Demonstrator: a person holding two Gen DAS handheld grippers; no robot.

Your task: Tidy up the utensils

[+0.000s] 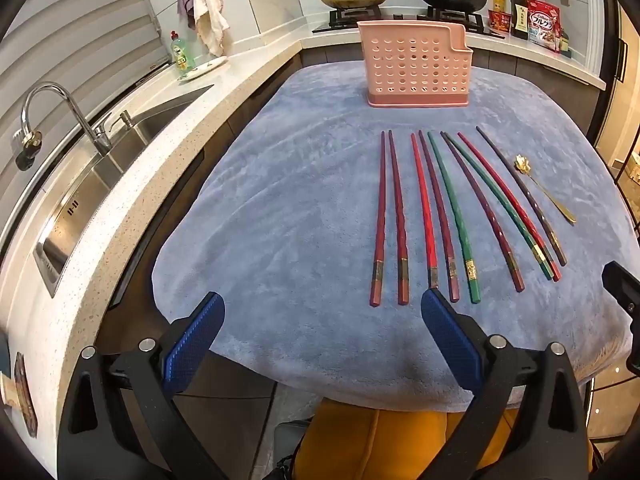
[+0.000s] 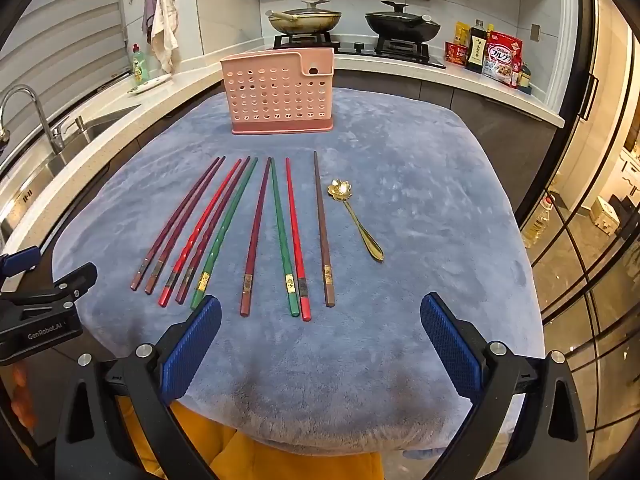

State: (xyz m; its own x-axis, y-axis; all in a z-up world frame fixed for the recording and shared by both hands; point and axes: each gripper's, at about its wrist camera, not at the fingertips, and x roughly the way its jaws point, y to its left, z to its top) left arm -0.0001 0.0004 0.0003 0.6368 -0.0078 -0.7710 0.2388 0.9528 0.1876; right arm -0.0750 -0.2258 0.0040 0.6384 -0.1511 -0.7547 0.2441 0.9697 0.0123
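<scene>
1. Left gripper [image 1: 322, 314] hung low over the worktop's [image 1: 280, 220] near edge, fingers wide, empty.
2. Chopsticks [image 2: 256, 236] lay fanned mid-cloth, gold spoon [image 2: 356, 220] just beside, pink holder [image 2: 278, 94] behind: nothing sorted yet.
3. Right gripper [image 2: 320, 316] hovered likewise, fingers wide; next, I'd say, pinch one stick.

Open cloth at frame bottom, utensils barring the middle

In the right wrist view, bare blue cloth [image 2: 420, 208] fills the right half and the strip before the wide-spread right gripper [image 2: 320, 312]; chopsticks [image 2: 256, 236] fan across centre-left, a gold spoon [image 2: 356, 220] just beside them, the pink holder [image 2: 280, 92] upright at upper centre. The left gripper [image 1: 322, 308] is likewise agape over bare cloth.
</scene>
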